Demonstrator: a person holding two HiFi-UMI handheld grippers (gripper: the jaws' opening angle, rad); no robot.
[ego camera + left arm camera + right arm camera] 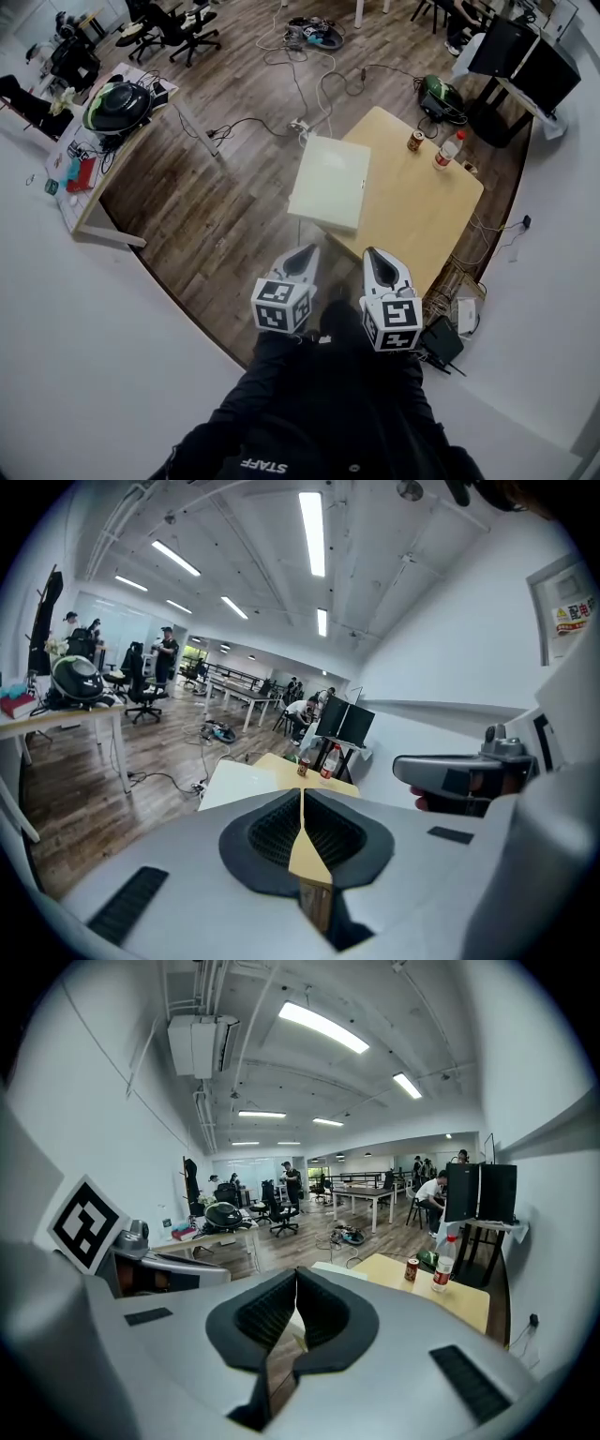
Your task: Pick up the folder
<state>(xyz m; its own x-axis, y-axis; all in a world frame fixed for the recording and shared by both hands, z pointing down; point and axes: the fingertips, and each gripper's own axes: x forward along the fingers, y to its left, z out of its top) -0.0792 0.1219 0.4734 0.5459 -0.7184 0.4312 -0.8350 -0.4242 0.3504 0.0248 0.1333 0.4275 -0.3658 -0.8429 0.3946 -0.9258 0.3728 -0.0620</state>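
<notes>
The folder point(330, 181) is a pale, flat rectangle lying on the near left corner of a light wooden table point(422, 211), overhanging its left edge. My left gripper point(308, 250) and right gripper point(373, 252) are held side by side just short of the table's near edge, both pointing at it, both shut and empty. In the left gripper view the shut left gripper point(302, 795) points at the folder point(242, 780), still some way off. Beyond the shut right gripper point(296, 1275), the right gripper view shows only a strip of the folder point(332, 1268).
A can point(415, 141) and a red-capped bottle point(447, 150) stand at the table's far right edge. Cables point(309, 84) trail over the wooden floor. A desk with a helmet point(117, 103) stands at left, black monitors point(525, 52) at back right, boxes and wires point(450, 323) by the table's near right.
</notes>
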